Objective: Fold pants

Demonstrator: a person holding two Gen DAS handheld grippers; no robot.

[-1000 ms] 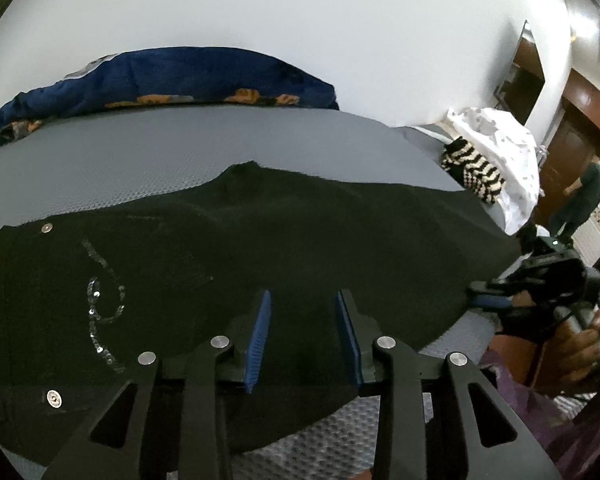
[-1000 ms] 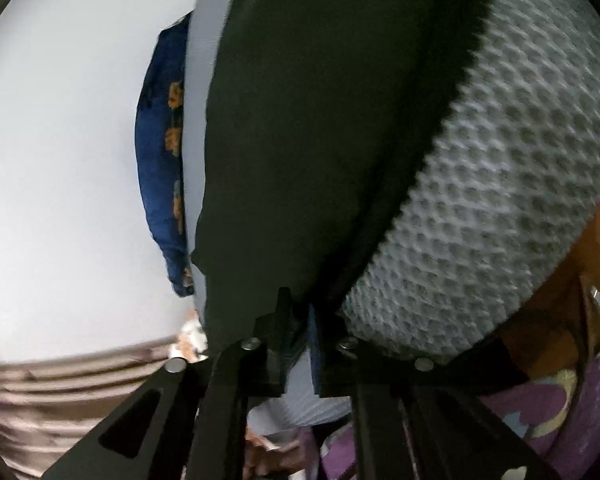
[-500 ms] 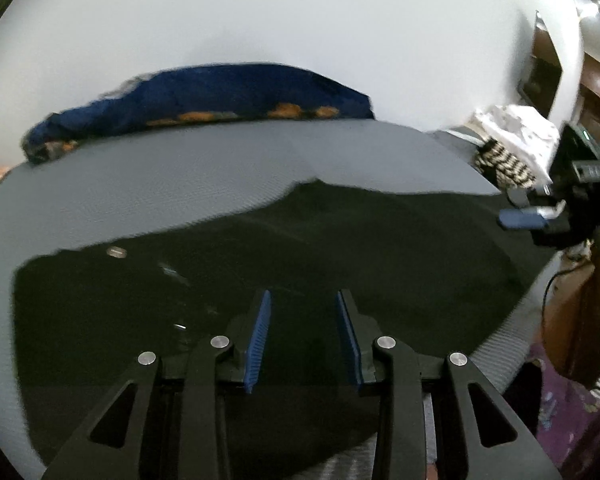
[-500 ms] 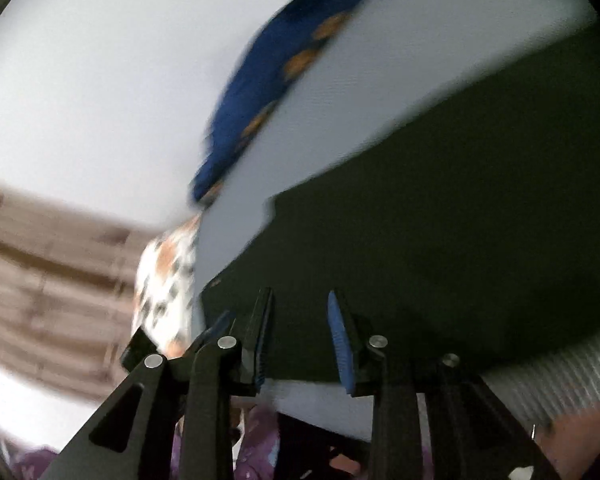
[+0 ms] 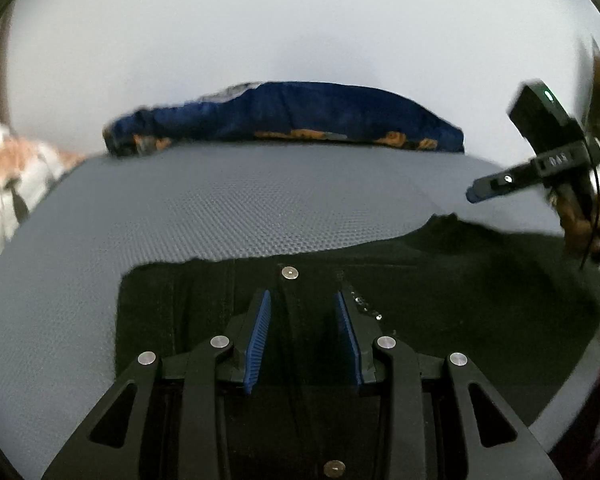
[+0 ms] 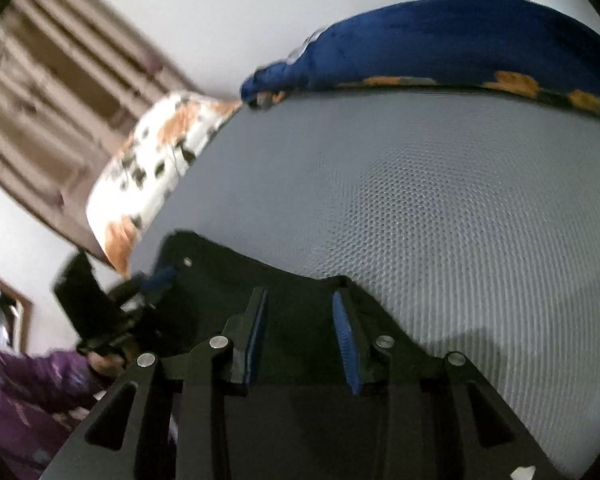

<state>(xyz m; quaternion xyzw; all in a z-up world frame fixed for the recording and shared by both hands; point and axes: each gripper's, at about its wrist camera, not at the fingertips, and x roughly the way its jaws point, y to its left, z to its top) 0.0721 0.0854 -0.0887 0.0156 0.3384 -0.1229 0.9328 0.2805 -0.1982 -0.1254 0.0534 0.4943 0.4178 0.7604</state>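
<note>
1. Since a second ago the right tool has let go of the pants' edge and swung up over them; its jaws are opening, nothing between.
2. Left tool hovers part open and empty above the waist button.
3. Black pants lie flat on the grey bed, waist toward the left, near a blue blanket.
4. To fold well, I'd pinch both ends of one edge, lift evenly, and lay it down with edges matched and no wrinkles.
</note>
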